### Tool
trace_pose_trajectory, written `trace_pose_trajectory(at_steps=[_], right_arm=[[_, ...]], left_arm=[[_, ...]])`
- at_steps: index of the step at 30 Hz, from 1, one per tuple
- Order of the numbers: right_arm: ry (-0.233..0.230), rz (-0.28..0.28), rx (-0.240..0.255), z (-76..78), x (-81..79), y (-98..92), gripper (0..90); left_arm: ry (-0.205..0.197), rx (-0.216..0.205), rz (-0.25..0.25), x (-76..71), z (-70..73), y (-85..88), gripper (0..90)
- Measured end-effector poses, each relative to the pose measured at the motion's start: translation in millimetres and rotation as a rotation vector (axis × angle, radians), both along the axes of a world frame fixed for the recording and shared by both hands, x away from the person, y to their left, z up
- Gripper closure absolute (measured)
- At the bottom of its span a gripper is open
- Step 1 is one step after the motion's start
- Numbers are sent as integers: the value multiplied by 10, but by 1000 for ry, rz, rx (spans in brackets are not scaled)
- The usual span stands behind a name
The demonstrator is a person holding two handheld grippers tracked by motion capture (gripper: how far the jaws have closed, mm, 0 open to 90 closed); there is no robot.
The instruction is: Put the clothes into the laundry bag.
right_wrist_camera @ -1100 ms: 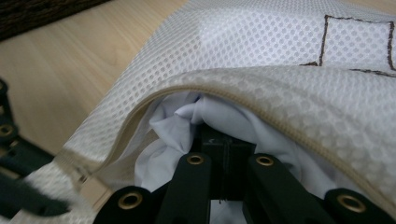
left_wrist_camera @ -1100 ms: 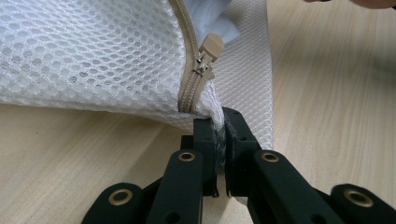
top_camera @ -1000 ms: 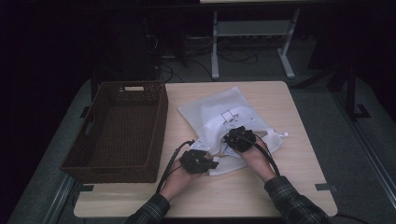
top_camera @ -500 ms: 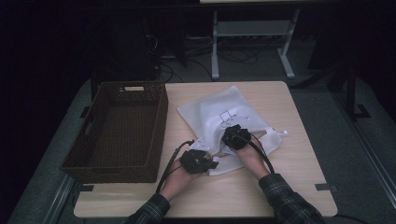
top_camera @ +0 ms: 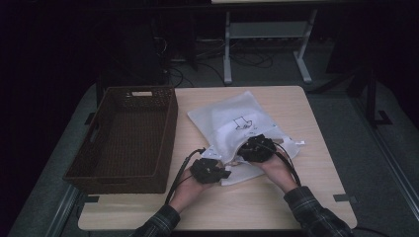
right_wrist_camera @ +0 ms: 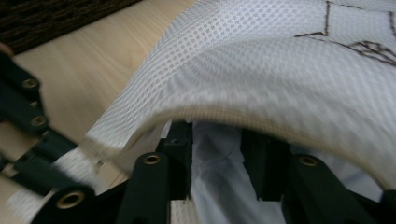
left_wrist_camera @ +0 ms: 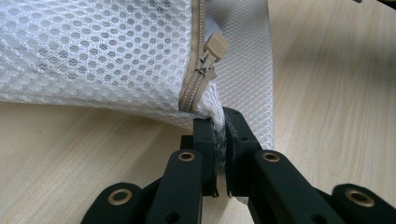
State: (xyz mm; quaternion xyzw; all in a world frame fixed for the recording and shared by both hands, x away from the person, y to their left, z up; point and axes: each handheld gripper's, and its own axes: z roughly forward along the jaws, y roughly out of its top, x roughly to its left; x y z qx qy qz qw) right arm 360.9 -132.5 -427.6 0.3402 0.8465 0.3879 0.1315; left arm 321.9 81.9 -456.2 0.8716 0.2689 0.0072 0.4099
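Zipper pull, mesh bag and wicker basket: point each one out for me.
zipper pull (left_wrist_camera: pixel 216 45): left gripper view, on its tan tab.
mesh bag (top_camera: pixel 232 114): high view, on its flat white upper panel.
wicker basket (top_camera: pixel 171 112): high view, on its right wall.

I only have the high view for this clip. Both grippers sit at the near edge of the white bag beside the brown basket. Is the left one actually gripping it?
Observer: Yes. In the left gripper view, the left gripper is shut on a corner of the white mesh zip bag, pinching the fabric just below the end of the beige zipper.
Operator: Where is the zipper's slider?
Observer: The beige zipper pull sits close above the pinched corner.
Operator: And the right one?
Observer: In the right gripper view, the right gripper has its jaws apart under a raised fold of mesh; nothing is clamped between them.
Operator: What is the mark on the bag?
Observer: Dark stitched lines, partly visible.
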Motion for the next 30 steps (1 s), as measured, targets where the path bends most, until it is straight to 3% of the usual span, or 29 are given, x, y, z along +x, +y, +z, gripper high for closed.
trace_pose_trajectory(at_steps=[7, 11, 15, 17, 19, 21, 26, 30], right_arm=[[-21, 1, 40, 141, -234, -299, 475], [-35, -53, 33, 144, -329, -548, 343], [10, -95, 42, 32, -320, -780, 195], [42, -103, 18, -55, -294, -838, 141], [67, -101, -1, -130, -257, -846, 111], [78, -86, 12, -200, -225, -829, 102], [85, -59, 4, -315, -154, -715, 78], [71, -51, -8, -371, -120, -613, 147]], left_arm=[[4, -5, 4, -2, -1, 2, 849], [3, 0, 1, 0, 1, 3, 849], [4, -1, 2, -1, -2, 2, 849], [6, 0, 2, -3, -3, -1, 849], [6, 0, 3, -4, -4, -2, 849], [6, -1, 4, -5, -4, -2, 849], [6, 0, 4, -4, -9, -4, 848], [6, 0, 3, -4, -9, -5, 849]])
